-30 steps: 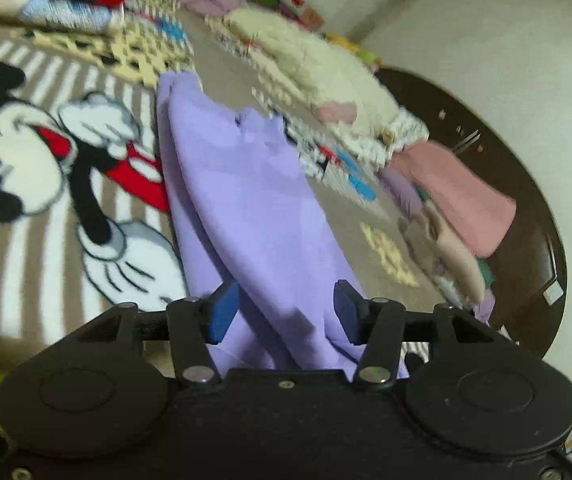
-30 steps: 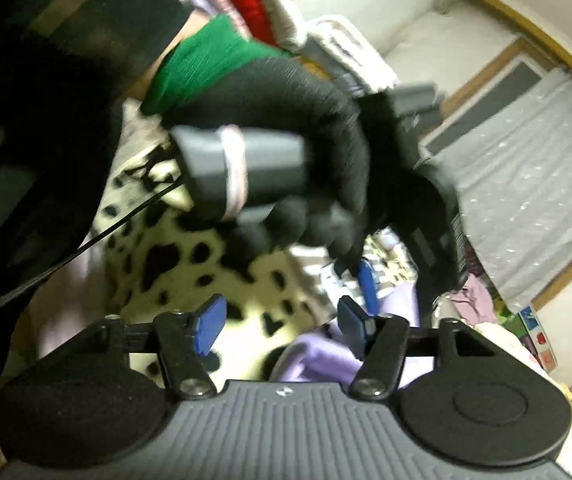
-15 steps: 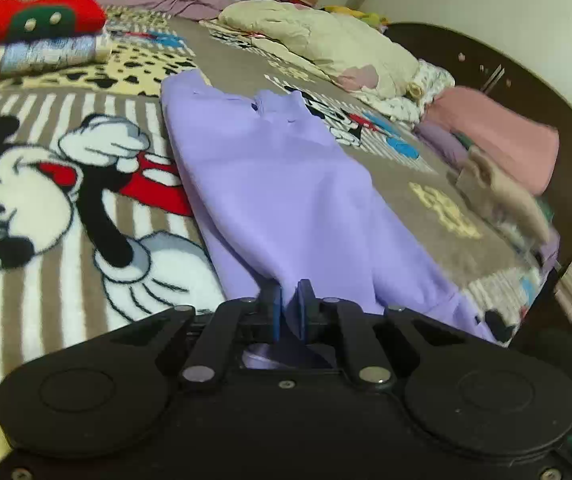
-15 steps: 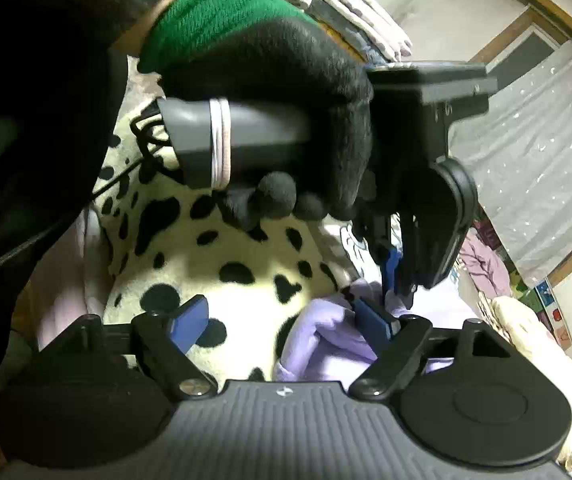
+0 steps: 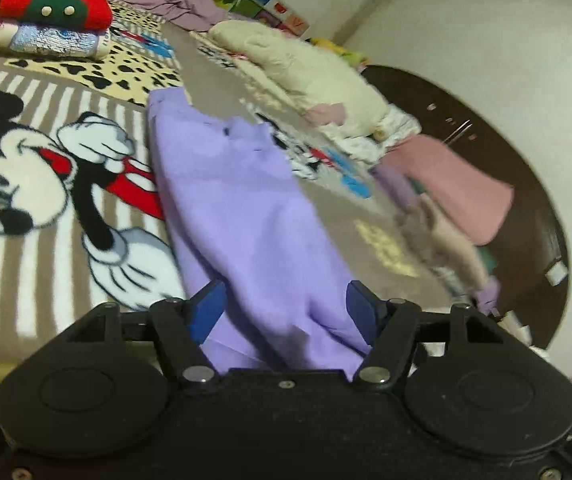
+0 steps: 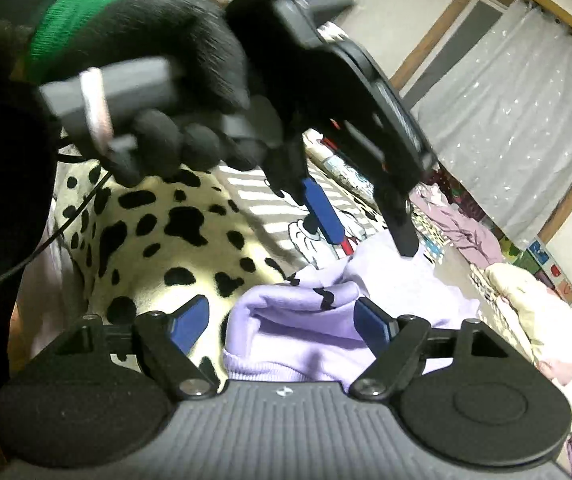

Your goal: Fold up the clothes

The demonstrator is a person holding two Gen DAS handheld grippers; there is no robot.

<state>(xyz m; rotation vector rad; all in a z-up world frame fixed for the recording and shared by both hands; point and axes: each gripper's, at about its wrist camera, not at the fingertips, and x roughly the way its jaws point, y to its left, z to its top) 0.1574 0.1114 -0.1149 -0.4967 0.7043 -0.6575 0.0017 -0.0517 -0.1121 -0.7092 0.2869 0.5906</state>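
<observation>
both sets of jaws stand spread, gripping nothing. left gripper (image 5: 284,308) has its blue pads either side of the lilac garment (image 5: 242,216) but clear of the cloth; right gripper (image 6: 284,322) likewise straddles a bunched, rolled hem end of the same garment (image 6: 297,320) without pinching it.

lilac garment lies lengthwise on the cartoon-mouse blanket (image 5: 38,184), its far end flat, its near end rumpled under both tools. from the right wrist view a gloved hand (image 6: 158,64) holds the left gripper above the cloth, fingers pointing down toward it.

beyond: a stack topped by a red folded item (image 5: 52,2) at the far left, a cream bundle (image 5: 309,76) and pink folded piece (image 5: 457,184) along the right edge (a mix of loose and folded clothes, as far as i can judge).

risks, as i read it: near end is bunched in several layers, so a closing jaw may catch only the top layer, or drag blanket pile along with it. uneven grips on the two sides would skew the fold line.
</observation>
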